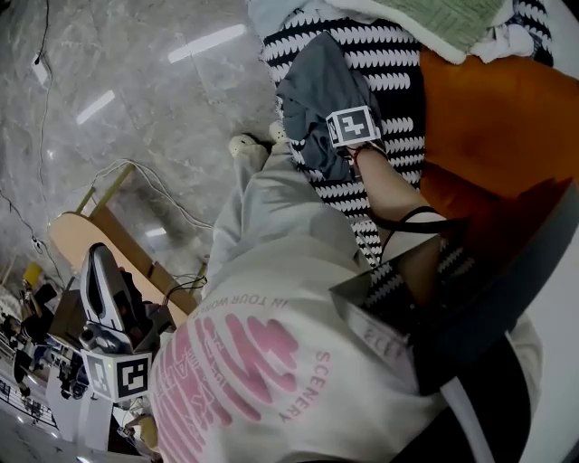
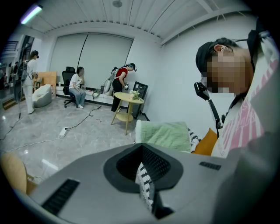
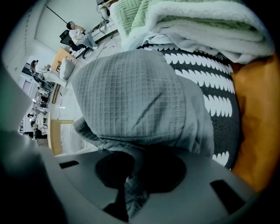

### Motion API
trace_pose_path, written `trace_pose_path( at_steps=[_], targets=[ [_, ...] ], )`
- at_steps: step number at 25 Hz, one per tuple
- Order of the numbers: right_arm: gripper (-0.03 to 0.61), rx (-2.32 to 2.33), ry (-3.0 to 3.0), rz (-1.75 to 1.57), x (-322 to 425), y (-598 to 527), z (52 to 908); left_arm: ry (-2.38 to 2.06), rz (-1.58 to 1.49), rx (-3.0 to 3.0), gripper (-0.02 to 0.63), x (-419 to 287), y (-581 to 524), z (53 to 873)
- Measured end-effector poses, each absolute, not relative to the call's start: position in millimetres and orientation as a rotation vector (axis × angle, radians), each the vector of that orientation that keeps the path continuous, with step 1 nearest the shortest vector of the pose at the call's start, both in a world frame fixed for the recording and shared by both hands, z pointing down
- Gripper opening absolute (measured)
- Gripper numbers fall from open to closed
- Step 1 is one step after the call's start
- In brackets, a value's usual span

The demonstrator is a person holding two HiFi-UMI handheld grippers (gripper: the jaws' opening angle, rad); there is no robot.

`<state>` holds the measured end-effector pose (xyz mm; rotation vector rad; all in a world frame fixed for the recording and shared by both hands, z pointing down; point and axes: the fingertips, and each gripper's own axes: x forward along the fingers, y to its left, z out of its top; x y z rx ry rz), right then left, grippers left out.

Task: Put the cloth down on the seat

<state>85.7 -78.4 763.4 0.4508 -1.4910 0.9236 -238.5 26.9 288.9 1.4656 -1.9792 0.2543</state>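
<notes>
A grey waffle-weave cloth [image 1: 317, 90] hangs bunched over a black-and-white patterned cover [image 1: 384, 54] that lies on the orange seat [image 1: 488, 118]. My right gripper [image 1: 339, 149] points steeply down and is shut on the grey cloth's [image 3: 131, 96] lower edge, which runs into the slit between its jaws [image 3: 127, 192]. The cloth's far end rests on the patterned cover [image 3: 214, 92]. My left gripper [image 1: 109, 289] is low at the left, away from the seat. Its jaws [image 2: 146, 183] stand a narrow gap apart, and only distant patterned fabric shows through.
A folded green and white blanket [image 1: 443, 18] lies at the seat's far end. A round wooden side table [image 1: 90, 240] and cables [image 1: 154, 181] are on the marble floor at left. Other people [image 2: 78, 85] and a yellow table [image 2: 129, 103] are across the room.
</notes>
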Motion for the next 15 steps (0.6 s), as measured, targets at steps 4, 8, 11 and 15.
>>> trace_pose_path(
  at_steps=[4, 8, 11, 15],
  targets=[
    [0.071, 0.501, -1.492, 0.922, 83, -79, 762, -1.966, 0.188, 1.483, 0.008, -244, 32, 292],
    [0.108, 0.531, -1.493, 0.943, 82, -76, 756, -1.950, 0.125, 1.502, 0.008, -246, 33, 296],
    [0.158, 0.585, -1.494, 0.974, 80, -76, 748, -1.929, 0.108, 1.559, 0.008, -249, 40, 294],
    [0.218, 0.715, -1.504, 0.976, 81, -77, 730, -1.934, 0.060, 1.580, 0.008, -261, 70, 289]
  ],
)
